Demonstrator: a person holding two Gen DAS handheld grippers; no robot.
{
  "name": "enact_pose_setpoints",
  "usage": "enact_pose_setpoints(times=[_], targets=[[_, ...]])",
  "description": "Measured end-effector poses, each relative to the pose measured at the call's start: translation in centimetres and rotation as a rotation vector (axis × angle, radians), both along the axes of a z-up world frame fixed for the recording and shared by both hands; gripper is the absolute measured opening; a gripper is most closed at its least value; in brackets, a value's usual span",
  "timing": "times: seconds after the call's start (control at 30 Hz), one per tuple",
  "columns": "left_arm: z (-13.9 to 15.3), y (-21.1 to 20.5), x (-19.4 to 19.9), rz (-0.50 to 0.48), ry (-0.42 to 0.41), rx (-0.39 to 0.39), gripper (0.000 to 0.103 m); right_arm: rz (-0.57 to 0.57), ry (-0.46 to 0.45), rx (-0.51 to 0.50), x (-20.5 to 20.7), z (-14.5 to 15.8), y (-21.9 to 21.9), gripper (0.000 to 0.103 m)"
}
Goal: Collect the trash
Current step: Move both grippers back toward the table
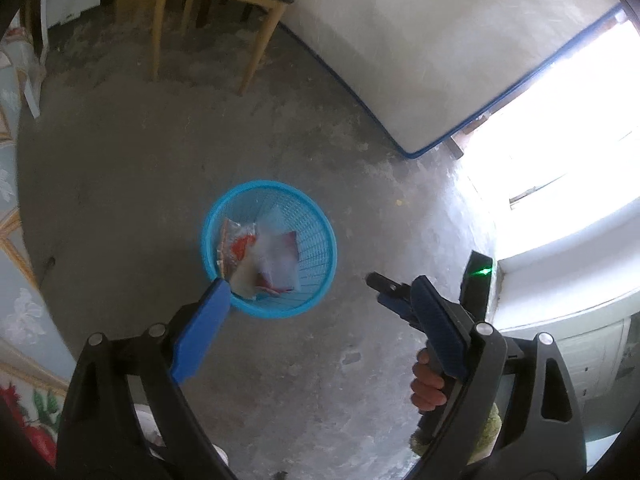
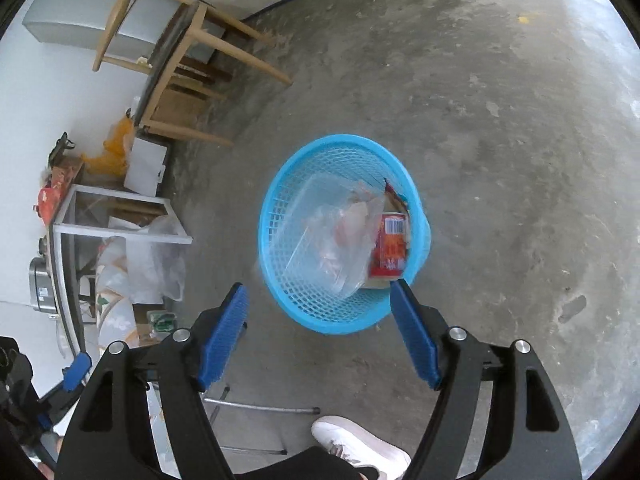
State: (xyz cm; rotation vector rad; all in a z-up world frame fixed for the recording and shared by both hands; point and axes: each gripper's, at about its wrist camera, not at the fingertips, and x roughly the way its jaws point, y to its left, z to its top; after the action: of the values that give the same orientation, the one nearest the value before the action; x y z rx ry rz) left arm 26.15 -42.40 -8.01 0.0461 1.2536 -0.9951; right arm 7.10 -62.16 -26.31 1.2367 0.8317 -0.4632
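Blue plastic mesh makes up the waste basket (image 2: pixel 344 236), which stands on the bare concrete floor (image 2: pixel 500 120) near a wooden chair (image 2: pixel 180 68) and a white mattress (image 1: pixel 420 40) edged in blue. The basket already holds the collected rubbish: a clear plastic bag (image 2: pixel 340 240), a clear plastic container (image 2: pixel 320 208) under it, and a red snack packet (image 2: pixel 390 250) with a barcode.

In my judgement the collecting is well along. Several pieces sit inside the basket, and the open floor around it shows no loose wrapper in either view. A small yellow speck (image 2: pixel 524 19) lies far off on the concrete, though it is too small to tell whether it is litter. What is left, if anything, lies outside these views.

The red snack packet stands on end against the basket wall, its long axis running roughly from rim to bottom, with the barcode end toward the rim. The bag is crumpled and has no clear direction. The basket stands upright, mouth facing up.

The right gripper (image 2: pixel 320 332) hangs above the basket's near rim with its blue pads wide apart and nothing between them. The left gripper (image 1: pixel 316 328) is also spread wide and empty, one pad overlapping the basket rim in its own view. A hand (image 1: pixel 430 384) grips the right tool's handle.
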Motion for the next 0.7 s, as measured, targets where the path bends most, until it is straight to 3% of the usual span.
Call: enact_pose_setpoints(times=[0.33,0.57,0.7], targets=[[6.2,6.4,-3.0,0.002,-0.095,-0.113,0.088,0.066,-0.084,-0.1,-2.0,5.3,2.6,0.072],[9.7,13.8,-8.4,0.029,-0.24,-0.156,0.09,0.21,-0.186,-0.178,-0.5,11.1,7.0,0.072],[10.2,19.2,-10.6,0.095,-0.262,-0.194,0.091,0.339,-0.244,-0.203,1.7,14.6,10.6,0.073]])
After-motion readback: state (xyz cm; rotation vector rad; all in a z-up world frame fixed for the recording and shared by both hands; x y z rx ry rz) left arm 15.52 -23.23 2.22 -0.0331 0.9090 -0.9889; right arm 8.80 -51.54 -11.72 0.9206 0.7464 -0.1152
